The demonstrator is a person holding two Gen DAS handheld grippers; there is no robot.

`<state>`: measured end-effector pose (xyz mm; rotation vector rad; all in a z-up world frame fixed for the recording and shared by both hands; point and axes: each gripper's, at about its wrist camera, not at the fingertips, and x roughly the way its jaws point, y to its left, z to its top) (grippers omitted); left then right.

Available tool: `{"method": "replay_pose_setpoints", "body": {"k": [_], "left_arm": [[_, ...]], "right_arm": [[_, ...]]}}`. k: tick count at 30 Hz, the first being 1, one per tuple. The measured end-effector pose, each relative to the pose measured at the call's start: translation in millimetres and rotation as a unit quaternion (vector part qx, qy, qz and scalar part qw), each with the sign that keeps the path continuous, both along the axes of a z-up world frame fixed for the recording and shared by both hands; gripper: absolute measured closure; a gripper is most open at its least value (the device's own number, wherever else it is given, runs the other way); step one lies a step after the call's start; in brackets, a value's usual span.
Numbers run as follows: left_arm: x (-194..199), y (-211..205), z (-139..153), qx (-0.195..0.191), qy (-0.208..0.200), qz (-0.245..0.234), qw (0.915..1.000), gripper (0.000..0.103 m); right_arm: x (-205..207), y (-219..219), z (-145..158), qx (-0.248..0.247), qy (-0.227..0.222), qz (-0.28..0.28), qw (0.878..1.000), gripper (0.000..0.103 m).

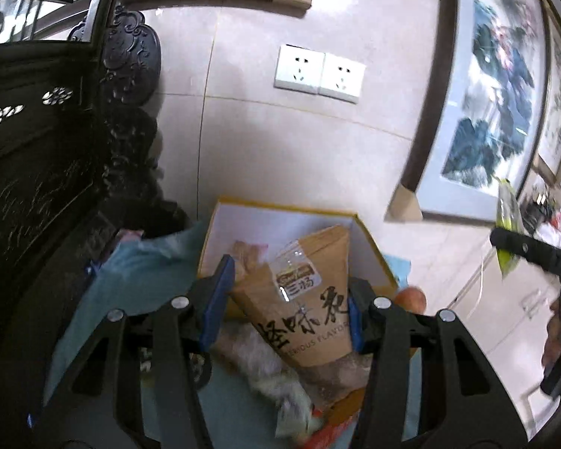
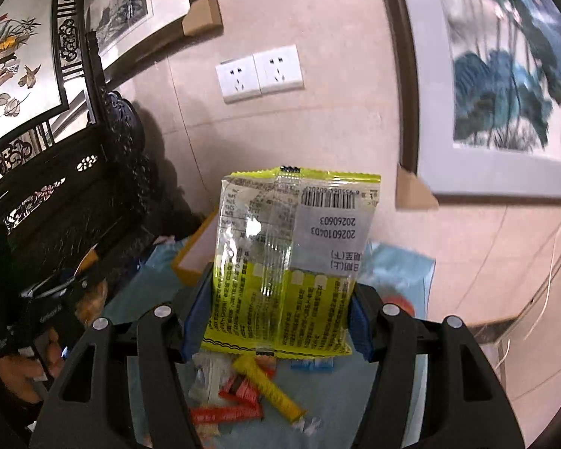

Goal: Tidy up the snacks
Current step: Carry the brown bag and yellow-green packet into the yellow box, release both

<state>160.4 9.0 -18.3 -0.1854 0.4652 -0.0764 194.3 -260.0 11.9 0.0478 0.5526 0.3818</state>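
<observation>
In the left wrist view my left gripper [image 1: 288, 288] is shut on a brown paper snack bag [image 1: 310, 299] with black characters, held upright above an open box [image 1: 280, 211] with a yellow rim and white inside. In the right wrist view my right gripper [image 2: 280, 288] is shut on a yellow-green, partly clear snack packet [image 2: 288, 247] with a barcode label, gripped by its two side edges. That packet [image 1: 506, 224] and one black finger [image 1: 523, 249] of the right gripper show at the right edge of the left wrist view. The yellow-rimmed box [image 2: 192, 258] lies behind the packet.
A blue cloth [image 2: 400, 269] covers the surface, with several loose red and yellow snack sticks [image 2: 265, 385] on it. A round orange thing [image 1: 411, 297] lies beside the box. A dark carved cabinet [image 1: 56, 187] stands at the left. Wall sockets [image 1: 319, 73] and framed paintings [image 2: 505, 75] are behind. A hand [image 2: 18, 370] holds the other gripper.
</observation>
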Motion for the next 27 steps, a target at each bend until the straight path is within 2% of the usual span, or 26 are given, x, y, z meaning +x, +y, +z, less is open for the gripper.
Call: {"method": "replay_pose_setpoints", "body": {"k": [6,12,13,14,15,16,18,19,21,23,27], "left_arm": [[66.8,-4.0,6.9,-0.003,0.010,0.018,0.9998,0.051],[122.5,-7.1,-5.3,0.001,0.023,0.032,0.9992,0.050],[130.4,-7.3,-9.8,0.001,0.027,0.035,0.9990,0.047],[138.3,-7.9,-14.5,0.000,0.030,0.037,0.9988,0.040],[147.6,-7.8,-21.3,-0.002,0.030,0.046,0.9985,0.031],[154.3,-7.5,-27.3,-0.006,0.033,0.051,0.9981,0.004],[172.6,-5.3,-46.0,0.004,0.060,0.085,0.9946,0.002],[179.4,-3.3,-54.7,0.000,0.080,0.083,0.9933,0.002],[179.6,0.2,-65.8,0.000,0.094,0.073,0.9929,0.002],[170.5,1.4,-71.0,0.017,0.090,0.062,0.9938,0.002],[128.1,9.1,-81.1,0.041,0.090,0.037,0.9944,0.002]], "right_arm": [[50.1,18.3,5.8,-0.013,-0.005,0.002,1.000,0.041],[107.2,46.5,-17.8,-0.036,0.005,0.010,0.999,0.041],[116.8,50.8,-24.9,-0.037,0.007,0.012,0.999,0.040],[124.4,55.0,-31.3,-0.038,0.007,0.015,0.999,0.040],[137.2,62.7,-43.0,-0.054,0.012,0.016,0.998,0.034],[148.6,70.5,-54.6,-0.076,0.025,0.015,0.997,0.027],[162.1,82.4,-73.7,-0.125,0.041,0.009,0.991,0.025],[165.3,86.1,-82.3,-0.144,0.047,0.011,0.988,0.025],[160.3,80.0,-86.0,-0.120,0.051,0.025,0.991,0.025],[150.6,70.4,-86.5,-0.103,0.051,0.026,0.993,0.025],[112.7,55.7,-91.1,-0.087,0.059,0.048,0.993,0.025]]}}
